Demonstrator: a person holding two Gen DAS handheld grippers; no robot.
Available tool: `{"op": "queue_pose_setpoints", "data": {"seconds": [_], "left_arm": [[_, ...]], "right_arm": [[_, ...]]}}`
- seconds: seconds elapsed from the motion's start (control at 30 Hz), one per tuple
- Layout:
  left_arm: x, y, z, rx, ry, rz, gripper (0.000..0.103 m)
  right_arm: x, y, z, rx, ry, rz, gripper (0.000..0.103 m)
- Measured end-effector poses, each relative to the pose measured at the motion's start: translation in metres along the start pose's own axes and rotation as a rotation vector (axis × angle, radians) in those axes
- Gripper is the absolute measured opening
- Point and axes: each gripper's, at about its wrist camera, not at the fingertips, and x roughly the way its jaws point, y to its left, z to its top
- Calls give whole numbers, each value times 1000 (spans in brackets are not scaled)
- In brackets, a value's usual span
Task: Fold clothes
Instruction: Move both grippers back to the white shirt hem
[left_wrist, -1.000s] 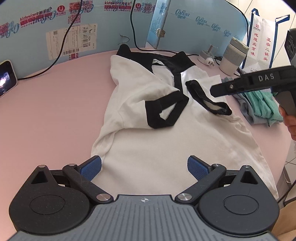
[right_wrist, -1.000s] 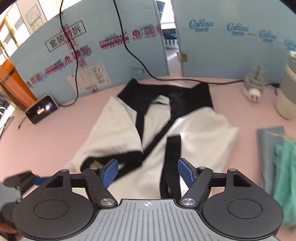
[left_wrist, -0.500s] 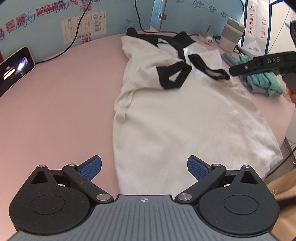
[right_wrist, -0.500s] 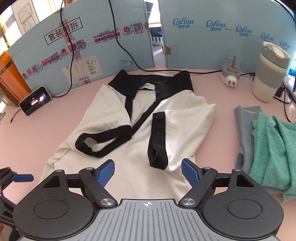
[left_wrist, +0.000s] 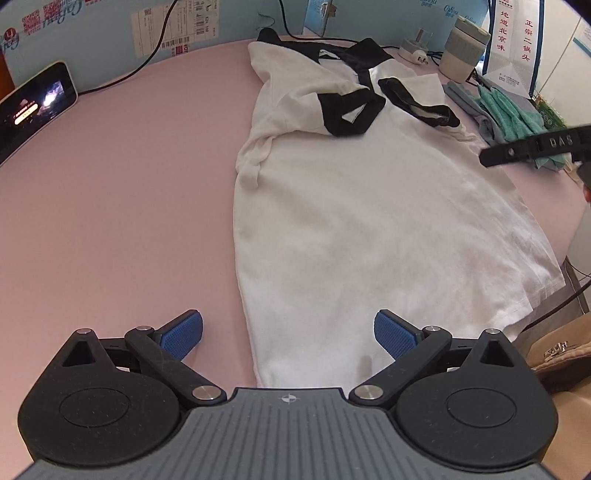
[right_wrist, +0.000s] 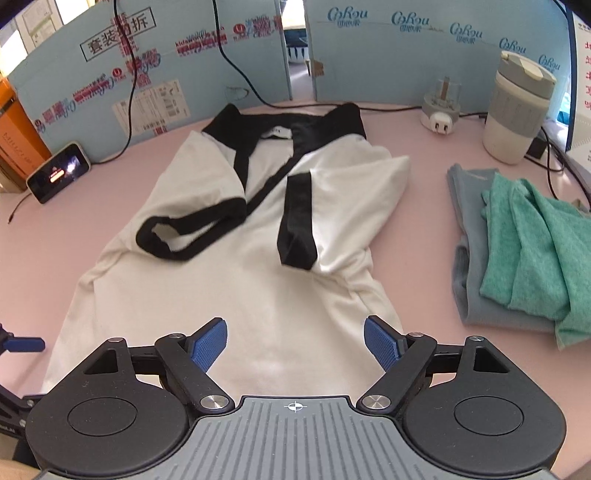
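My left gripper (left_wrist: 288, 334) hangs spread wide over the near end of the white polo shirt (left_wrist: 369, 206), empty. Its left pad (left_wrist: 183, 334) sits over bare pink worktop (left_wrist: 110, 192), just outside the shirt's left edge. Its right pad (left_wrist: 393, 334) sits over white cloth. The left hem corner lies directly below and between the two.

From there the shirt runs straight away from me. Its long axis follows the line my grippers point along, with the black collar (right_wrist: 284, 125) at the far end and the hem nearest. Both black-cuffed sleeves (right_wrist: 192, 232) are already laid inward across the chest.

My right gripper (right_wrist: 295, 343) has just been opening and now stands parted and empty. Nothing is pressed between its pads, and only the flat lower body of the shirt shows beneath the gap. The shirt's right edge falls just to the right of its right pad (right_wrist: 382, 347).

I judge the bottom-up fold comes next. Each gripper is nearest its own hem corner, and each must drop toward me and down before carrying the hem forward to the collar.

Folded grey and teal garments (right_wrist: 524, 254) lie well right of my right gripper.
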Motion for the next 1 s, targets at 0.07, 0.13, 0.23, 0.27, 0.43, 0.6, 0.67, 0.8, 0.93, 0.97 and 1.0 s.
{"op": "queue_pose_setpoints", "data": {"seconds": [0.07,0.13,0.23,0.27,0.43,0.6,0.67,0.8,0.93,0.97,1.0], "left_arm": [[0,2,-2,-8,6,1,100],[-1,3,-3,-11,6,2,100],[-2,7,-6,-29,8,3,100],[-3,8,-7,-37,9,2,100],[-3,13,-6,-59,14,-11,102],[2,8,-3,-43,23,1,103],[2,7,-4,-36,22,6,103],[2,5,-6,-20,22,16,103],[2,2,-11,-2,28,34,103],[2,1,-12,3,30,40,103],[2,0,-12,10,32,46,103]], "right_arm": [[0,-3,-10,9,22,-12,85],[-1,-7,-22,19,47,-25,85],[-11,-23,-43,73,76,-70,85],[-17,-30,-51,105,82,-89,85],[-47,-61,-89,231,79,-169,85],[-54,-67,-104,254,78,-191,85],[-54,-64,-107,253,78,-169,85],[-41,-54,-112,214,105,-118,84],[-31,-45,-113,177,130,-112,86],[-30,-44,-113,167,133,-115,86],[-29,-42,-112,151,136,-120,86]]}}
